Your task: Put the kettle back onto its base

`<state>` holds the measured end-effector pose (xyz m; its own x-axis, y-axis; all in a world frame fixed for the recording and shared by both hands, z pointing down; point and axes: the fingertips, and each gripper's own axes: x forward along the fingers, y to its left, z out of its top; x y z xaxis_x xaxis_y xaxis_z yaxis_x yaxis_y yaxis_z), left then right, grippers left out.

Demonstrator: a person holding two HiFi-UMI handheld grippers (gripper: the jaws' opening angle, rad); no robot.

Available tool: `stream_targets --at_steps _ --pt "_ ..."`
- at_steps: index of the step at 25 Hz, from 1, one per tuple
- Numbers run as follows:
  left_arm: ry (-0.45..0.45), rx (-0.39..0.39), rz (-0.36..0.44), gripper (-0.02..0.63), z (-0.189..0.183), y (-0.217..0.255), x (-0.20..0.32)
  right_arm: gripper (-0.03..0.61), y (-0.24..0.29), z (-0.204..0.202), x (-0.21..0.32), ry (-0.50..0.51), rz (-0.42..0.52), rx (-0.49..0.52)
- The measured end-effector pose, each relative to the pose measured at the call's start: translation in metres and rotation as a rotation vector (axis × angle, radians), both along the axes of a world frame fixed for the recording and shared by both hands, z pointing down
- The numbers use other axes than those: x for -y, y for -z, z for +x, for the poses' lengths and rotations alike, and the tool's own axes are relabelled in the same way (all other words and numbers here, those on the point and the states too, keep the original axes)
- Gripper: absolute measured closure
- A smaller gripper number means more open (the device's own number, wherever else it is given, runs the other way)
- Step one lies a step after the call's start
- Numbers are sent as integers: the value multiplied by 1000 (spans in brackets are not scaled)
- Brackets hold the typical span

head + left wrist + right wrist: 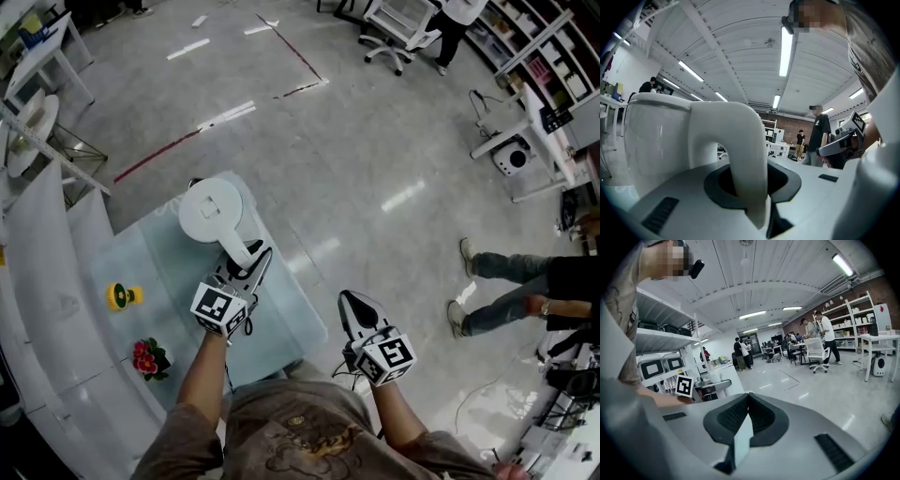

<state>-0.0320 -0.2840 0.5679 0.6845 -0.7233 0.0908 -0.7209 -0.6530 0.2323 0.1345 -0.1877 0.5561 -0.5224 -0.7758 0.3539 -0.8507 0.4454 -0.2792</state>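
Glossy grey floor point(375, 159) marked with red tape lines fills most of the head view, with white desks, shelving and a white office chair point(398, 23) round its edges. A person in jeans point(511, 286) stands at the right. At the lower left is a pale green glass-topped table point(169, 272), and on it sit a small yellow ornament point(122, 296) and a little pot of red flowers point(148, 357).

The white plastic electric kettle point(211, 208) is over the far part of this table, upright, with its round lid facing the head camera. The left gripper point(246, 255) holds it by its curved white handle point(740, 140). In the left gripper view the jaws are clamped on the lower part of that handle, with the kettle's body point(656, 140) just beyond. Whether the kettle's underside touches the glass cannot be told, and its base cannot be made out in any view.

The right gripper point(352, 302) hangs off the table's near right corner, over the floor and well apart from the kettle. In the right gripper view its jaws are closed together with nothing between them, pointing towards the open room.
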Motion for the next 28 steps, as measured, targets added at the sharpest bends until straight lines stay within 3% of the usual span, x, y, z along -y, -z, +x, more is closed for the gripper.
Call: stream_targets --at_steps 15,28 --pt "-17 29 7 512 10 -25 21 578 -24 22 1 -27 -65 -40" --pt "-42 49 19 512 14 -30 4 578 -28 16 -5 -21 -73 -38"
